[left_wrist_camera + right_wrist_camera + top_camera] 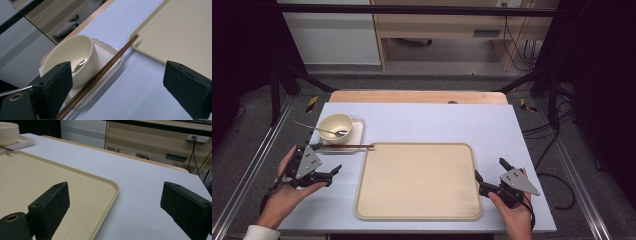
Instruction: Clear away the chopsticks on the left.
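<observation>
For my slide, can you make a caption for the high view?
Two open tools, left tool and right tool, flank an empty tray; a bowl with spoon and chopsticks wait nearby.

glossy bowl (pixel 82 53), wooden chopsticks (pixel 100 75), matt tray (pixel 417 180)

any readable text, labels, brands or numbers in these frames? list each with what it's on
None readable.
Cream ceramic bowl, small cream square plate, dark wooden chopsticks, metal spoon, large beige plastic tray: no print visible.
Grey label strip on the light wooden shelf behind the table: too small and blurred to read.
</observation>
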`<action>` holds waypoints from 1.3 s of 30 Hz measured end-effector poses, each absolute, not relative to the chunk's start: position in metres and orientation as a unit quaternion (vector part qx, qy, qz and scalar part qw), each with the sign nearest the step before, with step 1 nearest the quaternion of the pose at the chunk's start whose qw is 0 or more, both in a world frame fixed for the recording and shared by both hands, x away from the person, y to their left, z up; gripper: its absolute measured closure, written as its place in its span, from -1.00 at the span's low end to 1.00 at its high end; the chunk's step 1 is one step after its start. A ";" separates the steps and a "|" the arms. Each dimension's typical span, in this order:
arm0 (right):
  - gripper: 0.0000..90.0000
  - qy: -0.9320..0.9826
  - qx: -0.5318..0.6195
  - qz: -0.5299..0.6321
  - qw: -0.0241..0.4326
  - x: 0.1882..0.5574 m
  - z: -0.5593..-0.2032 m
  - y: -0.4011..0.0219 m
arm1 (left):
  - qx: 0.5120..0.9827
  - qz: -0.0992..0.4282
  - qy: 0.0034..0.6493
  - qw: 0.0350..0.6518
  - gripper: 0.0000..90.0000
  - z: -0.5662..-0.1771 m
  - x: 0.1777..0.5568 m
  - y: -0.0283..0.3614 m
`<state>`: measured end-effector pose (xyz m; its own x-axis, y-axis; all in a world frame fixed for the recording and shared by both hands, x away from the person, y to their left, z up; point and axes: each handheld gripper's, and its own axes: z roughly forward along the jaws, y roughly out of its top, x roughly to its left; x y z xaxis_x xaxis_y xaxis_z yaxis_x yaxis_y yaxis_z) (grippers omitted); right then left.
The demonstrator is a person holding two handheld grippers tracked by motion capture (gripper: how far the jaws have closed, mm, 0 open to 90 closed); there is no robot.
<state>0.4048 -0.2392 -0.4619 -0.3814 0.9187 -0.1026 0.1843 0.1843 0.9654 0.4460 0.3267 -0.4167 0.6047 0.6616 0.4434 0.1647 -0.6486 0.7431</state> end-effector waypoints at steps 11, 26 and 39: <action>-0.86 0.662 0.419 0.499 0.370 0.405 -0.462 -0.242 | 0.846 0.378 0.236 0.292 -0.72 -0.406 0.451 0.348; -0.80 0.664 0.412 0.500 0.373 0.405 -0.462 -0.240 | 0.882 0.373 0.195 0.212 -0.51 -0.404 0.467 0.359; -0.77 0.665 0.415 0.494 0.376 0.405 -0.462 -0.241 | 0.913 0.357 0.148 0.132 -0.08 -0.413 0.486 0.377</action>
